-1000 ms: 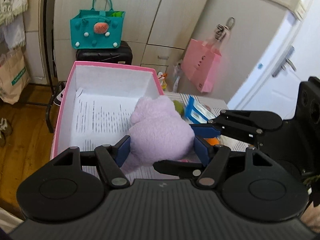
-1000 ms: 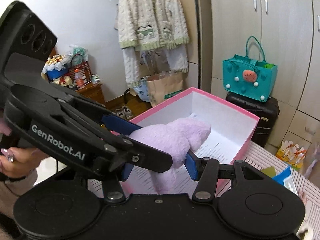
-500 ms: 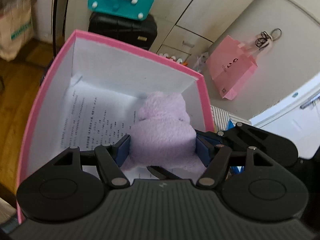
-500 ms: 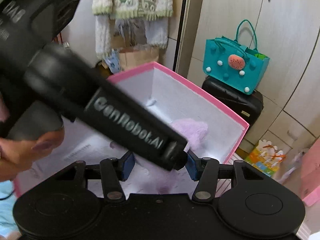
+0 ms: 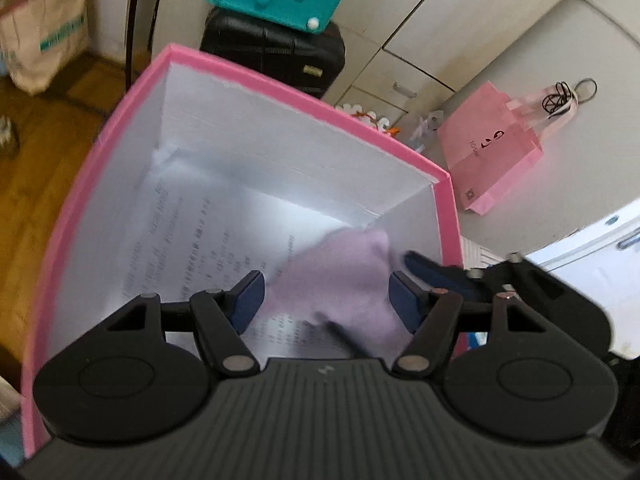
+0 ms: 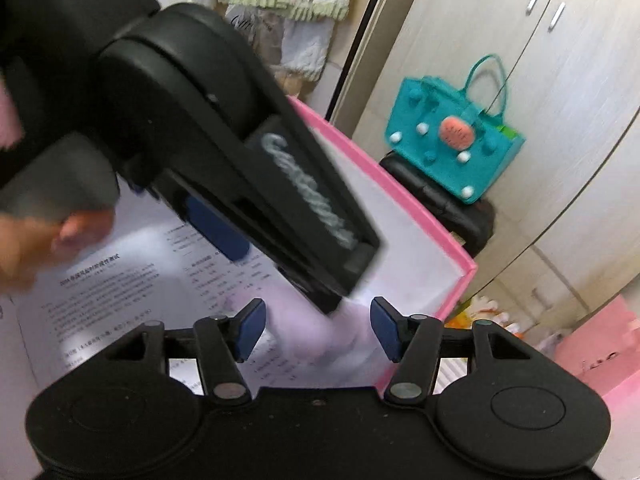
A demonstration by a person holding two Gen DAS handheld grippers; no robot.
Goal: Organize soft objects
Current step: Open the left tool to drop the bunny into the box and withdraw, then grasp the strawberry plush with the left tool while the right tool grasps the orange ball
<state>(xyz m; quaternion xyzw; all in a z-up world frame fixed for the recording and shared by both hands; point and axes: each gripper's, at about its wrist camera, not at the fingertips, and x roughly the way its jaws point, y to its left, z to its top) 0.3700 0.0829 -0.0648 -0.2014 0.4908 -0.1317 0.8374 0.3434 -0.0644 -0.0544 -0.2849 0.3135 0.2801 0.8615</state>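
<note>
One soft toy is seen so far inside the pink box (image 5: 304, 98), in its near right corner. That purple plush (image 5: 340, 280) lies loose between the spread left gripper (image 5: 326, 300) and spread right gripper (image 6: 318, 328).

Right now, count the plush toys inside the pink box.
1. The purple plush toy is in the pink box by its right wall, just ahead of the left hand-held gripper. More may be hidden beneath both hand-held grippers.
</note>
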